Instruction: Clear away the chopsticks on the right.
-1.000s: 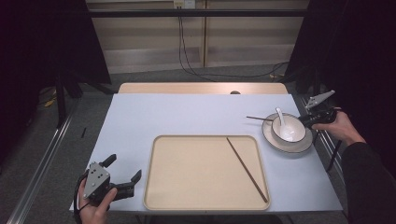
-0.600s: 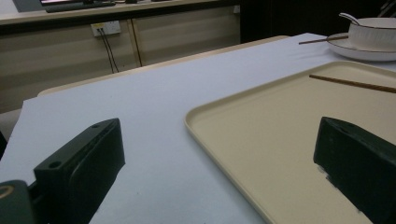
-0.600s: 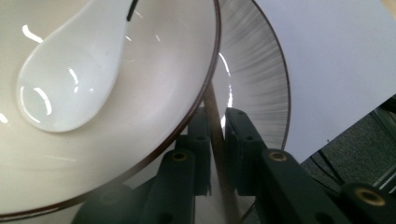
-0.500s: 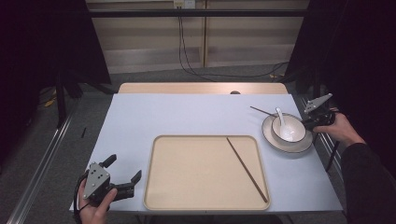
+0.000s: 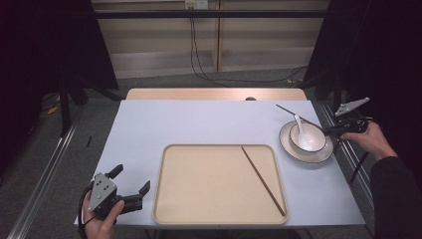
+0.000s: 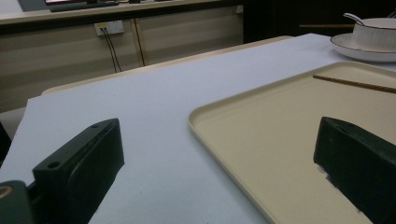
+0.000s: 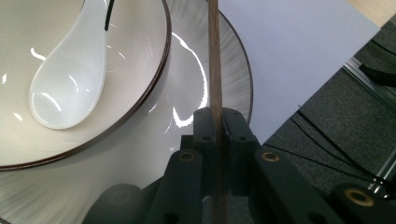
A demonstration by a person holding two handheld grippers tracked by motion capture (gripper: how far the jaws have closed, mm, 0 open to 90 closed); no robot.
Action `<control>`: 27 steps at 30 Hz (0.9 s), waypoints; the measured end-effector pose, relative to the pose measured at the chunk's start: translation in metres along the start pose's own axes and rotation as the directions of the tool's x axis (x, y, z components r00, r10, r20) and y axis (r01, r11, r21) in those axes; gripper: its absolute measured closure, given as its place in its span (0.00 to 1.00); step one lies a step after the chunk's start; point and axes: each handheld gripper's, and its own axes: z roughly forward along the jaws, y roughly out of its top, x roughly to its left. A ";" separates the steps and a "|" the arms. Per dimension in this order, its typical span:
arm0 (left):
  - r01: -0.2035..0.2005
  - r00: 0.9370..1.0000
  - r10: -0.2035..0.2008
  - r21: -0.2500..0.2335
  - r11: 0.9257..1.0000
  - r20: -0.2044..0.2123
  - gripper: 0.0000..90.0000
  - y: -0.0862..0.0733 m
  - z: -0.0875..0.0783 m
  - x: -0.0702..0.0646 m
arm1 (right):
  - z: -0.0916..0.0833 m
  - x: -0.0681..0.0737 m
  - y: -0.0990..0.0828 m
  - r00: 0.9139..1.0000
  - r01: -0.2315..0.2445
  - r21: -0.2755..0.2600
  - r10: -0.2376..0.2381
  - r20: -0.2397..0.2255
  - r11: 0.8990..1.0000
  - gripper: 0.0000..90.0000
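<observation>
The right gripper (image 7: 217, 122) has just squeezed tight on a chopstick (image 7: 214, 60), which is now lifted over the plate (image 5: 304, 149) and bowl (image 5: 309, 139); its hand reaches in from the right edge. The left gripper (image 5: 130, 189) sits wide open and empty by the tray (image 5: 209, 184); another stick (image 5: 263, 180) lies there.

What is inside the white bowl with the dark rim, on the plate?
A white ceramic spoon lies inside the white dark-rimmed bowl, its handle leaning on the rim. The bowl floor under the spoon's scoop is covered.

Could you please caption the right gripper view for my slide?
Hand-held gripper clamps a chopstick above plate, bowl and spoon.
</observation>
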 end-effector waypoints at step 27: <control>-0.017 1.000 0.017 -0.003 1.000 0.002 0.02 0.001 -0.002 -0.001 | -0.066 0.037 0.007 0.985 -0.173 -0.168 0.175 -0.003 0.970 0.95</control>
